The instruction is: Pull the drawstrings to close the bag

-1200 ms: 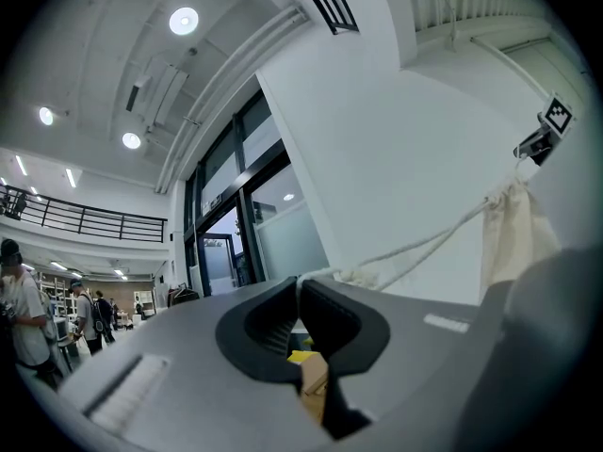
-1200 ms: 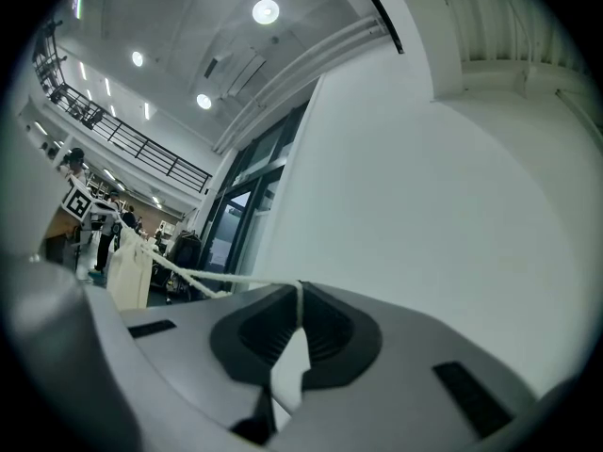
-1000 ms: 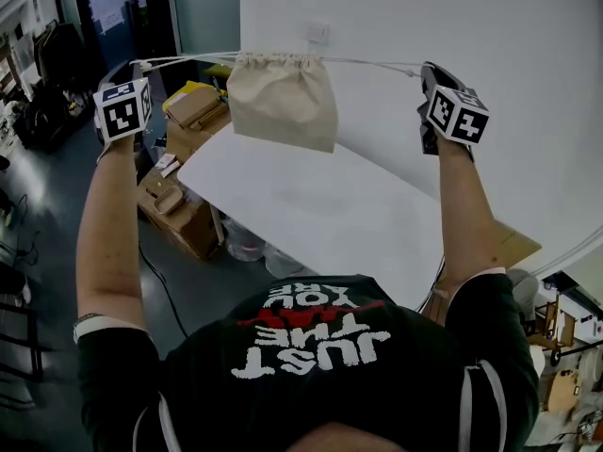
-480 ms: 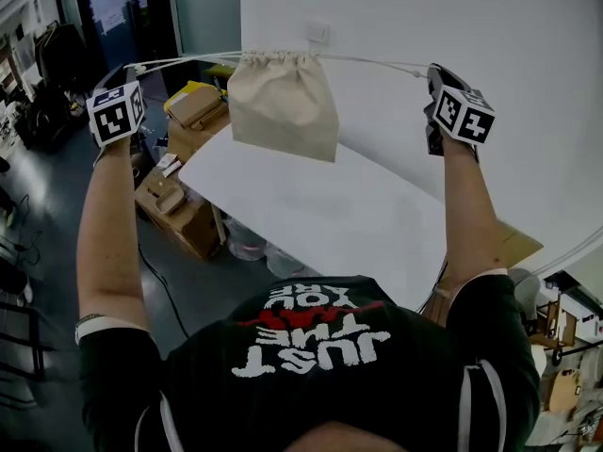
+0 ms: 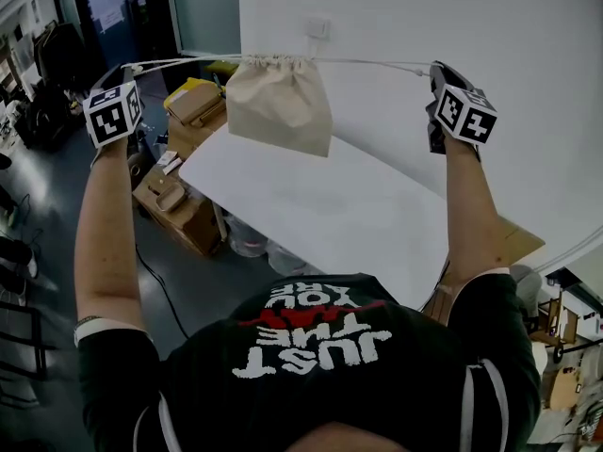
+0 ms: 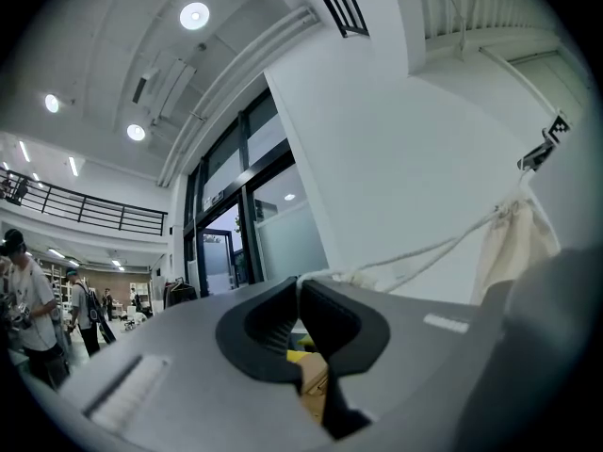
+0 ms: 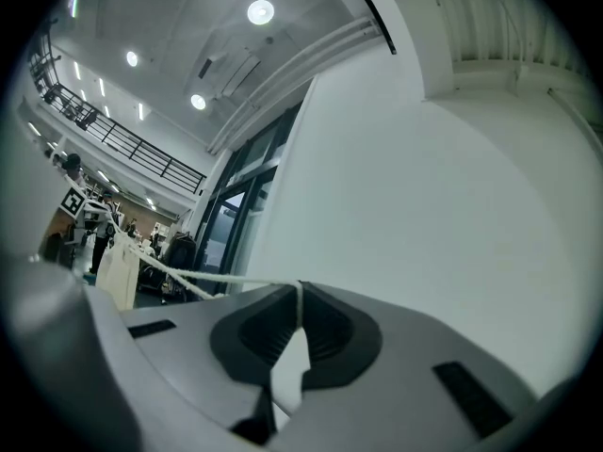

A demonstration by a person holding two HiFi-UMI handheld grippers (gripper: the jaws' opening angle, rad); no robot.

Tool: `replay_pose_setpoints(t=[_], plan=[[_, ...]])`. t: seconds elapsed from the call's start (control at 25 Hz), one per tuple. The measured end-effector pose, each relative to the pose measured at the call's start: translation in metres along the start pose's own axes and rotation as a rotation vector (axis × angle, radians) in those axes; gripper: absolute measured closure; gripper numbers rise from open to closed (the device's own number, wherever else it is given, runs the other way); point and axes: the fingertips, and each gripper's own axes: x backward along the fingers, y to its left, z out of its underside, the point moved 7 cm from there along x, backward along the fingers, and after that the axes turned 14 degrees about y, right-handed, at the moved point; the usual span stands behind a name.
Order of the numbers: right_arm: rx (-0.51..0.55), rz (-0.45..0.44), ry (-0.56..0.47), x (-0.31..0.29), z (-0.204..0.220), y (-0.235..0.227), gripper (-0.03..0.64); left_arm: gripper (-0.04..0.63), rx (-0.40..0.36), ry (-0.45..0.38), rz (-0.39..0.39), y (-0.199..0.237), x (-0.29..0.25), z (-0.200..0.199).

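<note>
While both arms stay raised and spread, little has changed since a second ago. The left claw [image 5: 130, 70] and right claw [image 5: 435, 68] sit a touch wider apart. The gathered mouth of the bag [image 5: 279, 102] looks slightly narrower, and its lower edge has swung a little to the left.

The drawstrings [image 5: 372, 62] run taut in a nearly level line from the bag's mouth out to either claw. Each claw is pressed together on its cord:

- **Left gripper view:** the white cord leaves the closed tips of the left claw [image 6: 299, 290] and leads right to the bag [image 6: 513, 243].
- **Right gripper view:** the cord is nipped between the shut jaws of the right claw [image 7: 300, 295] and leads left to the bag [image 7: 118, 271].

The bag hangs from the cords roughly midway between the two claws — in the air, over the far left end of the white table [image 5: 311, 205].
</note>
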Motion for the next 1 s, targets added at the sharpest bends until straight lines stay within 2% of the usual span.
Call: replay_pose_setpoints(t=[0.48, 1.0], plan=[[0.014, -0.007, -0.005, 0.0003, -0.0037, 0.0035, 0.611, 0.584, 0.030, -0.017, 0.000, 0.0043, 0.0028, -0.0016], [-0.006, -0.019, -0.016, -0.0035, -0.0023, 0.0020, 0.611, 0.584, 0.027, -0.020, -0.005, 0.0054, 0.0020, -0.0047]])
